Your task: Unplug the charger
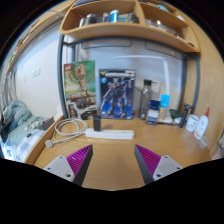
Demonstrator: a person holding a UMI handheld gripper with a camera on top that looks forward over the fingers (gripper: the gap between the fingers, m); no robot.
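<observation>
- My gripper (110, 163) hangs over the bare wooden desk (110, 150); fingers stand apart, purple pads (150, 158) facing across an empty gap, nothing held
- Target area: long white power strip (110, 133) lying flat on the desk beyond my fingertips, near the back wall
- Its long axis runs across my line of approach, left to right, roughly square to my fingers
- A dark plug or charger body (94, 119) appears to sit upright on the strip's left part; too small to be sure of its shape
- Coiled white cable (69, 127) lies just left of the strip, near that plug
- Behind: two upright boxes with printed figures (100, 88) against the wall, a wooden shelf (120, 25) above
- To the right, well apart from the strip: small bottles and containers (196, 123)
- Judgement: approach stage, no contact yet
- The charger lies ahead and slightly left of my centre line; I would need to go forward, drift left, then close across its body and pull upward, away from the strip
</observation>
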